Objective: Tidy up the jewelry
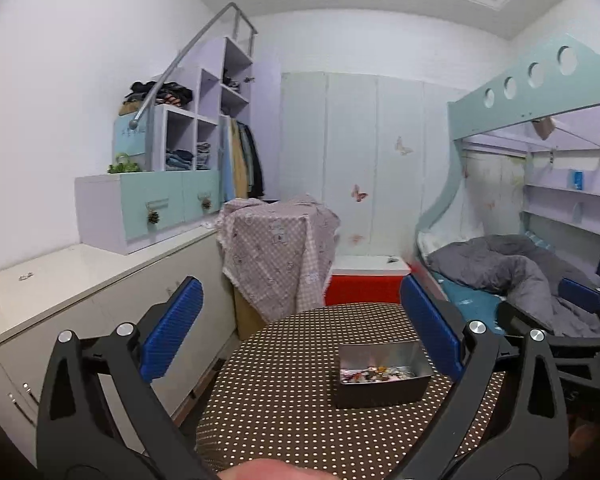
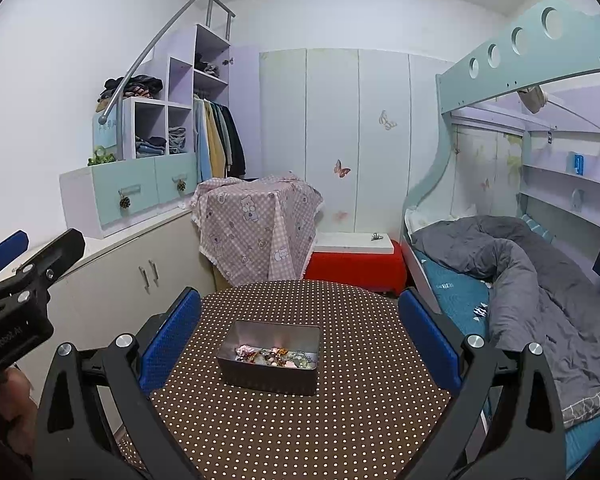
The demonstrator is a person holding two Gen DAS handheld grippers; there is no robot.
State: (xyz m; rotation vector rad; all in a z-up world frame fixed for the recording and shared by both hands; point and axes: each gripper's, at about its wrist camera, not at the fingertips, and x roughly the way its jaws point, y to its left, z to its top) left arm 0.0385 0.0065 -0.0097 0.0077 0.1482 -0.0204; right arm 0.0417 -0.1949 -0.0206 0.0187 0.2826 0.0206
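A metal tin (image 1: 384, 390) (image 2: 270, 372) stands on the round brown polka-dot table (image 1: 280, 392) (image 2: 340, 420). A mixed heap of jewelry (image 1: 376, 374) (image 2: 276, 357) lies inside it. My left gripper (image 1: 300, 332) is open and empty, held above the table to the left of the tin. My right gripper (image 2: 300, 332) is open and empty, above the table with the tin between its blue pads. Each gripper shows at the edge of the other's view: the right gripper (image 1: 580, 300) and the left gripper (image 2: 4, 252).
A white cabinet (image 1: 80, 292) (image 2: 140, 256) runs along the left wall. A box under a pink checked cloth (image 1: 280, 248) (image 2: 256, 224) and a red bench (image 1: 364, 284) (image 2: 356, 264) stand behind the table. A bunk bed with a grey duvet (image 1: 520, 272) (image 2: 520, 264) is on the right.
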